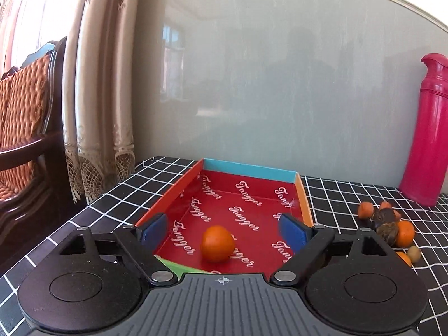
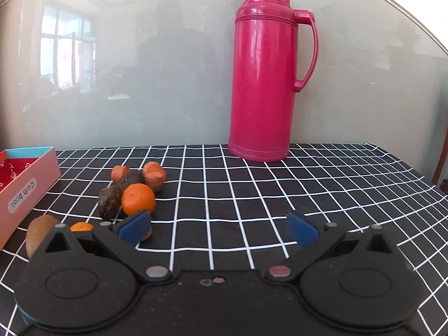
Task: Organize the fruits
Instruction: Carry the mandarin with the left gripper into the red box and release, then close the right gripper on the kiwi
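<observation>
1. Left gripper point(image 1: 224, 231): fingers spread wide, holding nothing. It hangs above the near end of the red box point(image 1: 303, 196), and an orange point(image 1: 217, 243) lies loose on the box floor between the two pads, touching neither. Judgement: the spread suits a fruit let go into the box; the orange's edges look slightly smeared, so it may not be at rest.

2. Right gripper point(image 2: 219, 228): fingers likewise wide and empty, held low over the checked table point(image 2: 280, 196) with bare cloth between the pads. The fruit pile sits off its left finger, so it is not lined up on any piece.

3. Fruit pile: a whole orange point(image 2: 138, 199), two dark wrinkled fruits point(image 2: 109, 202), cut orange-fleshed pieces point(image 2: 153, 175), a brown kiwi-like fruit point(image 2: 39, 233) and a smaller orange point(image 2: 81, 226) partly hidden behind the gripper body. All lie on the table just beside the box, several touching. Judgement: the cluster is close to the box, so transfers are short.

4. Pink thermos point(image 2: 263, 84): upright near the wall, well apart from the fruit and clear of either gripper's likely path.

5. Progress, as a judgement: one fruit boxed, most outstanding. The touching pieces may roll when one is pulled out.
</observation>
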Available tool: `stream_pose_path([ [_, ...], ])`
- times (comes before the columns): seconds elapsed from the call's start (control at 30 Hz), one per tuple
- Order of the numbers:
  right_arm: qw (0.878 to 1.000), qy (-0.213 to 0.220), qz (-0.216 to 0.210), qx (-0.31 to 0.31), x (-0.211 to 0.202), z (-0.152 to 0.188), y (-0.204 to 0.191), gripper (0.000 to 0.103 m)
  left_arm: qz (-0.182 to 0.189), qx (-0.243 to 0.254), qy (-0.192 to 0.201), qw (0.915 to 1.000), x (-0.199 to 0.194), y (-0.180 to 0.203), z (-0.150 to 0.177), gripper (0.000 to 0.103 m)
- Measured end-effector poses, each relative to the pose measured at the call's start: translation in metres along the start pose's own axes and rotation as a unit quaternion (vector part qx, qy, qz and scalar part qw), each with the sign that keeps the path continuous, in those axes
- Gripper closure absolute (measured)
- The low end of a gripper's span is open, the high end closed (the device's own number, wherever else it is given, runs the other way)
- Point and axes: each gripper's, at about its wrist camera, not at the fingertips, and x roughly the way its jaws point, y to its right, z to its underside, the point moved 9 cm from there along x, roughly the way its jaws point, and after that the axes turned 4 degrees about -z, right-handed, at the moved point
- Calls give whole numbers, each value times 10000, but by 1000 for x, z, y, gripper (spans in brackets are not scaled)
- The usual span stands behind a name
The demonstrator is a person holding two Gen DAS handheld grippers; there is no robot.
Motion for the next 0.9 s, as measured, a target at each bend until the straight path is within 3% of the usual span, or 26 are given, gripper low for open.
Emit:
stream_pose_path([
  [0.13, 9998, 162, -138, -54, -5, -4, -7, 0, 26, 2, 58, 10000, -9, 1, -2, 9],
  [0.43, 9957, 368, -803, -270, -17, -7, -40, 0, -23, 125, 122, 9998, -18, -4, -5, 8],
  [0.63, 9924, 429, -927, -681, -23, -5, -77, 0, -233, 105, 102, 9996, -22, -27, -5, 8],
  [0.83, 9898, 317, -1113, -833, -22, 1, -111, 5, -408, 155, 4, 9990, -29, -55, 2, 8],
  [0.9, 9891, 257, -1173, -857, -21, 3, -121, 12, -433, 221, -75, 9988, -32, -62, 8, 8],
])
